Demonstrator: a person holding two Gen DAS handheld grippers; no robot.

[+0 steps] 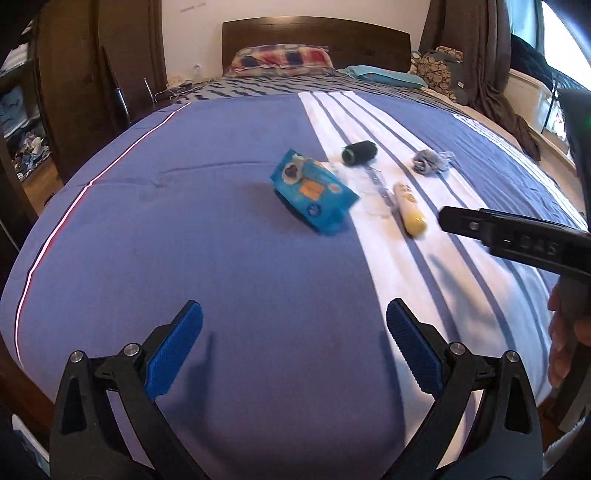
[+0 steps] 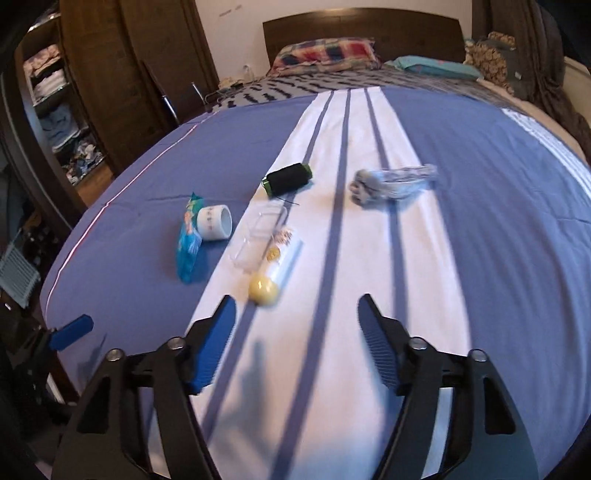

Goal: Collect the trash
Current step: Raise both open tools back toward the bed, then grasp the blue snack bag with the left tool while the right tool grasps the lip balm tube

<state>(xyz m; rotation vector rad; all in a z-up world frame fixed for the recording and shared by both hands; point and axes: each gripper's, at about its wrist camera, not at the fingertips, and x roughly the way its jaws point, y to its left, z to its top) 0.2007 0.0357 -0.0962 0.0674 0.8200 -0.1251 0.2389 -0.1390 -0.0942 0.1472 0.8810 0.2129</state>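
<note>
Several small items lie on the blue and white striped bedspread (image 1: pixel 221 240). A blue snack wrapper (image 1: pixel 314 190) lies mid-bed, and in the right wrist view (image 2: pixel 189 245) it leans against a white cup (image 2: pixel 215 222). Beside it are a clear plastic box (image 2: pixel 260 236), a yellow-capped white tube (image 1: pixel 409 208) (image 2: pixel 273 269), a black thread spool (image 1: pixel 359 152) (image 2: pixel 288 179) and a grey crumpled wad (image 1: pixel 430 160) (image 2: pixel 391 182). My left gripper (image 1: pixel 293 339) is open and empty above the bed's near part. My right gripper (image 2: pixel 295 332) is open and empty, just short of the tube.
Pillows (image 1: pixel 280 57) and a dark headboard (image 1: pixel 314 33) are at the far end. A wooden wardrobe (image 1: pixel 74 74) with clothes stands left. Dark clothing (image 1: pixel 498 103) hangs over the bed's right side by a window.
</note>
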